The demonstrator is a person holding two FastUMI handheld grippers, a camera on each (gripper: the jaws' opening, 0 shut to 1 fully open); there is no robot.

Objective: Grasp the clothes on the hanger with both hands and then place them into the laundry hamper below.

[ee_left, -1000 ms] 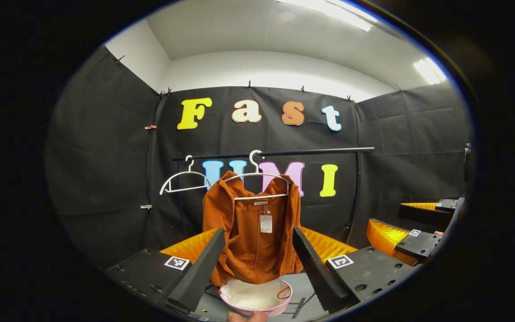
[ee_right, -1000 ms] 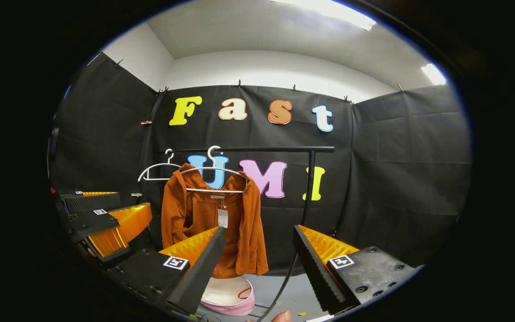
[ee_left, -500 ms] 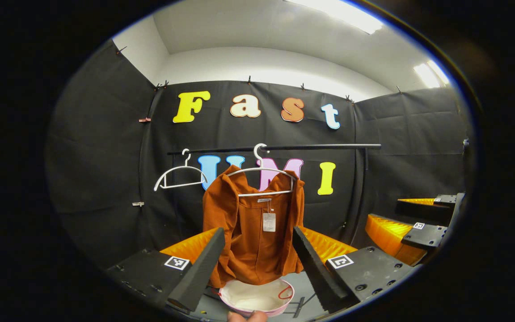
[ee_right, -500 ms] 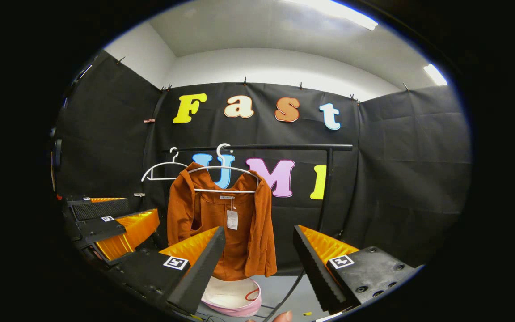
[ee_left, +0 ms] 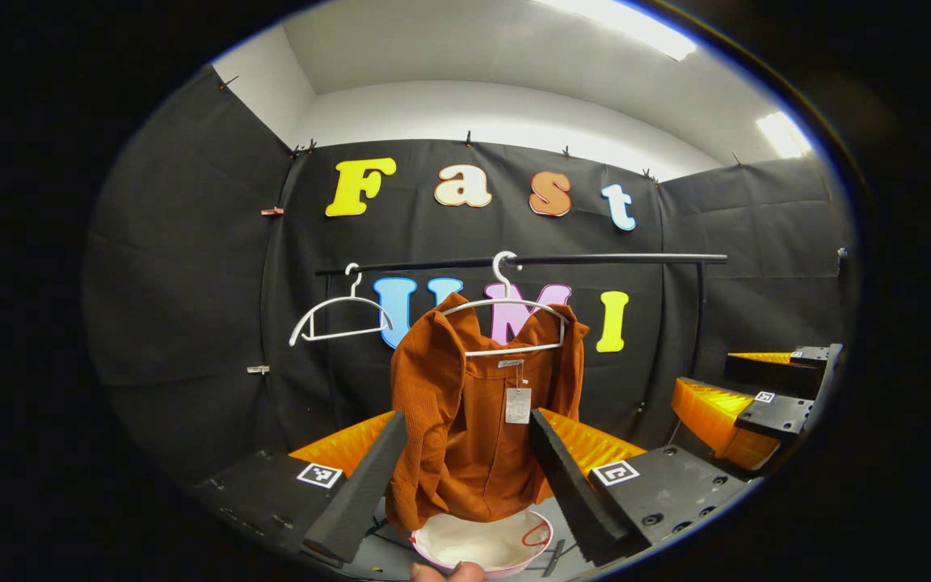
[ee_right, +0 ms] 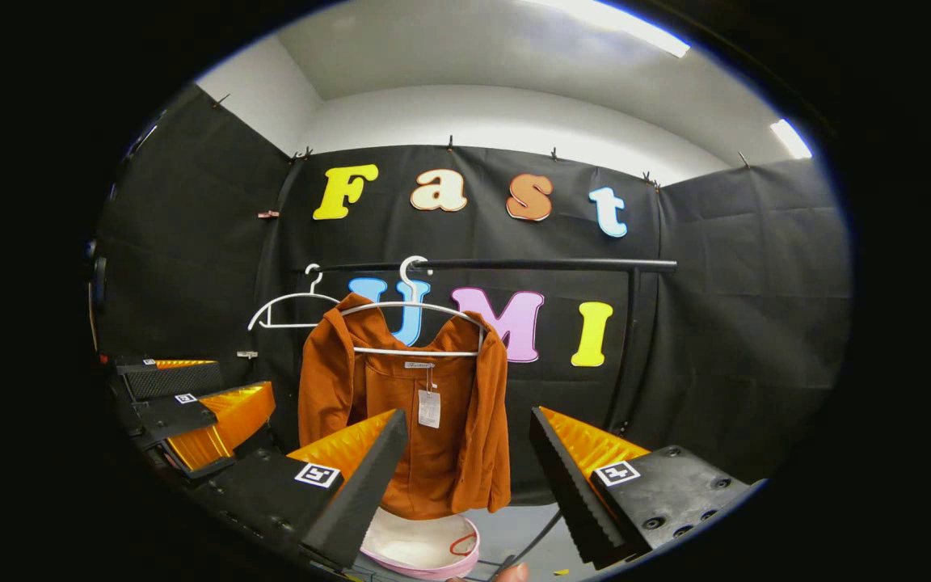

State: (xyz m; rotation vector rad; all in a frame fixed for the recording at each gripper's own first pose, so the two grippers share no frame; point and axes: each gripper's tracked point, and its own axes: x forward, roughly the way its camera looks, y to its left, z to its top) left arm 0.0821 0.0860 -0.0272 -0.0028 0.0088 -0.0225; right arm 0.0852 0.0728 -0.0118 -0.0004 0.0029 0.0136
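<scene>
Jacket on the rail, both grippers apart from it

Rail (ee_left: 595, 259) of black metal runs across the booth's back wall, its upright post (ee_right: 631, 339) at one end. Two white hangers hook over it: a bare hanger (ee_left: 340, 317) and the hanger (ee_left: 514, 311) carrying the rust-orange jacket (ee_left: 473, 428), a paper tag (ee_left: 518, 404) dangling at its collar. Directly below sits the pink-rimmed laundry hamper (ee_left: 486, 546), partly hidden, so its depth is hard to judge. The left gripper (ee_left: 465, 436) has its jaws spread wide, holding nothing, the jacket framed between its fingers farther off. The right gripper (ee_right: 465, 436) is equally wide apart and empty, with the jacket ahead and to its left.
</scene>
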